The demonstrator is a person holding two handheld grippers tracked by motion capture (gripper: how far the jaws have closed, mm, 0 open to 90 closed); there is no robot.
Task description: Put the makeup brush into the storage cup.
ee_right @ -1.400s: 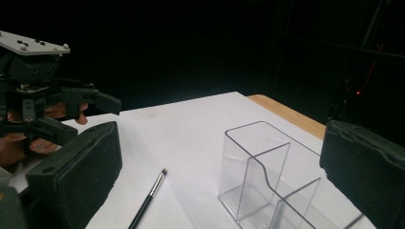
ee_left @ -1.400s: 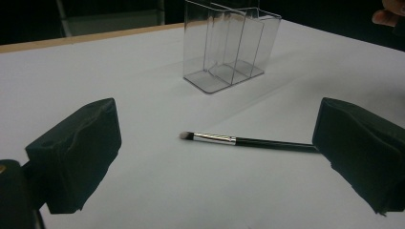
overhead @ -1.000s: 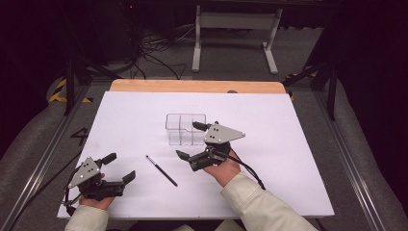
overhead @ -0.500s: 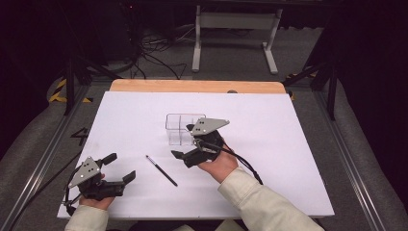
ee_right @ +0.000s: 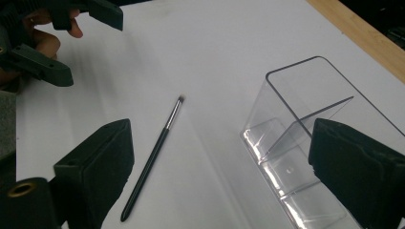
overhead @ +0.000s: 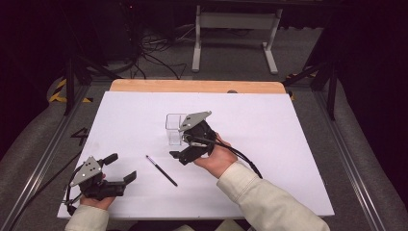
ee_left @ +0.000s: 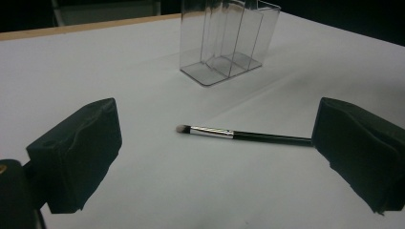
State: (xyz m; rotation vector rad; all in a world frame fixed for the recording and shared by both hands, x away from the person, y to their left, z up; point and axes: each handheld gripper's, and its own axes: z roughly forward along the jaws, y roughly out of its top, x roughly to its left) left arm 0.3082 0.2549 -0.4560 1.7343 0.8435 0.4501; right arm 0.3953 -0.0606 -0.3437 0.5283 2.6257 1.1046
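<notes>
Right now the person's right gripper [overhead: 179, 144] is hanging between the clear organizer [overhead: 174, 128] and the makeup brush [overhead: 161, 170], its jaws standing wide apart with nothing between them, though they have just been closing a little. In the right gripper view one jaw is showing in front of the organizer and the other beside the brush handle, so I am judging this as the approach step: the hand is lining up on the brush, not yet gripping anything.

The left gripper [overhead: 121, 168] is resting near the front left corner of the white table [overhead: 298, 144], jaws apart and empty, pointing toward the brush.

The brush is lying flat on the table, apart from the organizer and in front of it, bristle end toward the left gripper. The next move, I think, is calling for the right jaws to drop astride the thin handle and pinch it squarely, since it is slim and could roll.

The organizer is standing upright, its compartments looking empty.
</notes>
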